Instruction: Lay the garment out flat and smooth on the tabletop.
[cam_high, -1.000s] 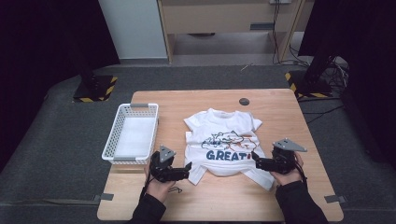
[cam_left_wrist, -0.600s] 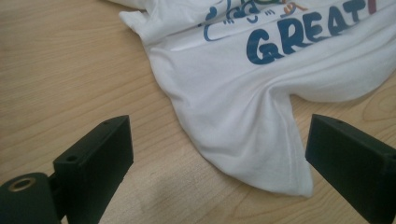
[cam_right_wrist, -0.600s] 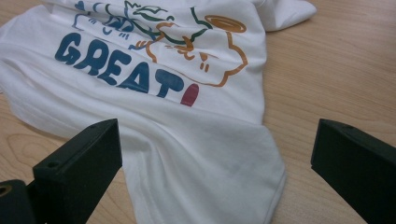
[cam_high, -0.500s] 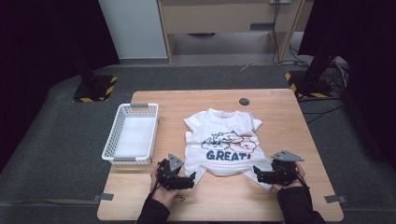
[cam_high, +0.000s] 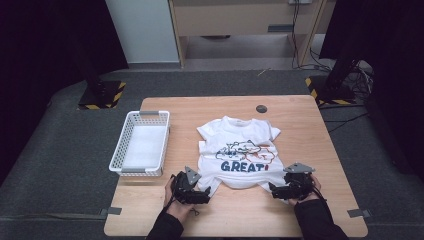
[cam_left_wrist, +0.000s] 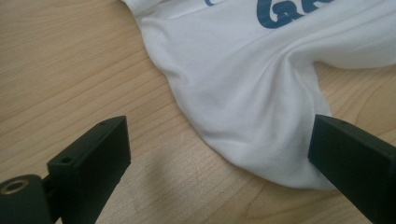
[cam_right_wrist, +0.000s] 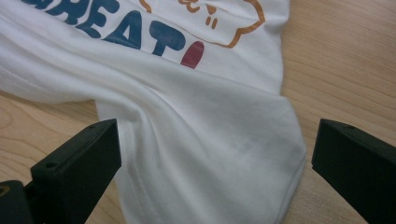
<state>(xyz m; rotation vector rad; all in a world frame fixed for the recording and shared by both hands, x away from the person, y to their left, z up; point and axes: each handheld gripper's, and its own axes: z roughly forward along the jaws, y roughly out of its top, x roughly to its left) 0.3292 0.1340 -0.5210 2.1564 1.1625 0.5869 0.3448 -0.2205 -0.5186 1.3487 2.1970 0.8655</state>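
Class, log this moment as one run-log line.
left gripper: open, at T-shirt hem corner | right gripper: open, over other corner | basket: left

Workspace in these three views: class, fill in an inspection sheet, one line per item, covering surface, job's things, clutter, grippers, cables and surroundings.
Surface: wooden table, with a dark round spot near the far edge.
Job's things: white T-shirt printed GREAT, lying front up, hem rumpled; white basket to its left, empty.
Clutter: nothing seen.
Grippers: left gripper open at the hem's left corner; right gripper open at its right corner; neither grips cloth.
Cables: wires on the floor, far right.
Surroundings: grey floor, black curtains, stand base with striped tape.
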